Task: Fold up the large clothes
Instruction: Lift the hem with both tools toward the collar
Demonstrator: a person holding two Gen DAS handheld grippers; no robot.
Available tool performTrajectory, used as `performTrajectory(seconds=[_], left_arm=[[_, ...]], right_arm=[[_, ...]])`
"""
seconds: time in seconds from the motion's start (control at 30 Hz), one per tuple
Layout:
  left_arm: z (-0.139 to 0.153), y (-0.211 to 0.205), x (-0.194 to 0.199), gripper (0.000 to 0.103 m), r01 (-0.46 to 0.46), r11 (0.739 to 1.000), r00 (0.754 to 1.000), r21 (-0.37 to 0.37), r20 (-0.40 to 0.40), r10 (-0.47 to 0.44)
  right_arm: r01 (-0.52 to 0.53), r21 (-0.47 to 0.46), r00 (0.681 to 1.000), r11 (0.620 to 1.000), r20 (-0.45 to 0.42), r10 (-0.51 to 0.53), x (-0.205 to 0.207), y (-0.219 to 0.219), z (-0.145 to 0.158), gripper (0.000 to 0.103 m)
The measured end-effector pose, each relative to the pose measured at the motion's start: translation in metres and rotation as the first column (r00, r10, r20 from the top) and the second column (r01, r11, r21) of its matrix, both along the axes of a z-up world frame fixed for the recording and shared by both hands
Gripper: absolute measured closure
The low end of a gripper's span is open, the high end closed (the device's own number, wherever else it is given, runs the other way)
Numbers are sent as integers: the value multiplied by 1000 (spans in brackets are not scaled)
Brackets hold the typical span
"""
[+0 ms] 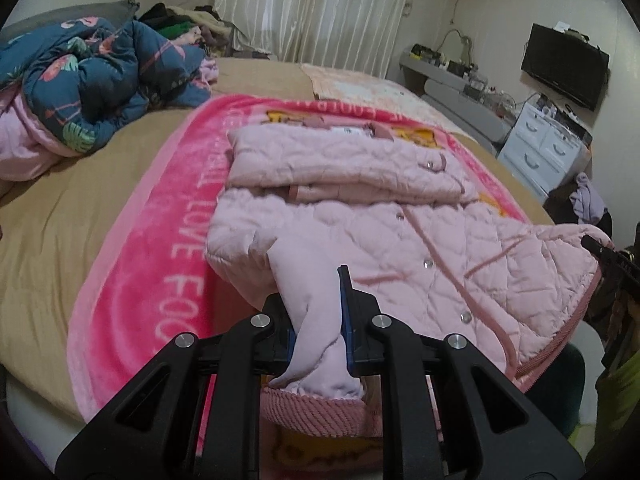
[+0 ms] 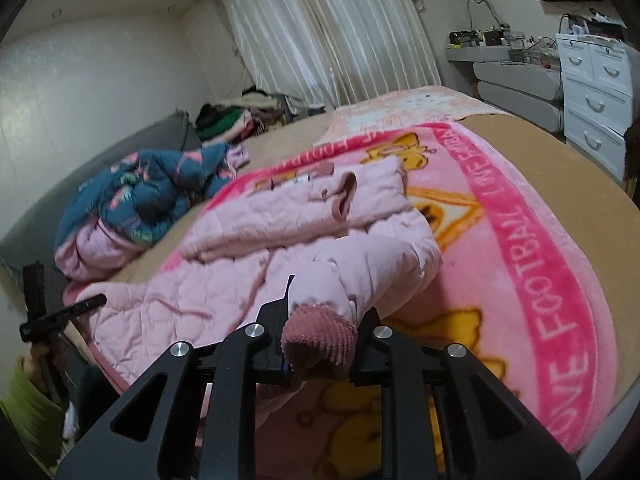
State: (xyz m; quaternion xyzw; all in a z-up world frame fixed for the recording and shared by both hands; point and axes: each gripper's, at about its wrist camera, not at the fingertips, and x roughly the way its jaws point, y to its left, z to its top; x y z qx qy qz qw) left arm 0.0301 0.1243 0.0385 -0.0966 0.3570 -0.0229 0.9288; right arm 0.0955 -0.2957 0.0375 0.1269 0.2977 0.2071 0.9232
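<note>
Quilting in diamond stitch covered the pale pink jacket (image 1: pixel 360 216), which lay part-folded on a plush hot-pink blanket (image 1: pixel 132 280) across the tan bed (image 1: pixel 48 216). The left claw (image 1: pixel 320 320) pinched its smooth lining; the right claw (image 2: pixel 320 332) clamped its ribbed hem. Striped curtains (image 1: pixel 312 12) hung behind.

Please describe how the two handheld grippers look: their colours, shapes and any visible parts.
The left gripper and the right gripper look alike: matte black angular linkage bars with triangular cut-outs, joined by round silver pivot pins. The fingers are black with blue pads on the inner faces. No cables or printed markings are visible.
</note>
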Motion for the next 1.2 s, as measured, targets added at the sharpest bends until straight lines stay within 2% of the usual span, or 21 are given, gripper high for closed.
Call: performTrajectory(seconds=[0.3, 0.6, 0.77, 1.2], left_arm=[[30, 2, 26, 94, -11, 1000, 997, 18, 77, 10], [54, 9, 51, 94, -29, 1000, 992, 5, 122, 28], [62, 16, 64, 94, -48, 999, 990, 1, 134, 47], [79, 32, 109, 94, -99, 995, 984, -3, 149, 98]], right_arm=[[-1, 27, 1000, 1000, 26, 0, 25, 1, 20, 86], [-10, 30, 998, 1000, 67, 8, 48, 9, 47, 86], [-1, 38, 996, 999, 87, -2, 68, 11, 61, 86], [42, 63, 997, 997, 57, -46, 125, 11, 78, 86]])
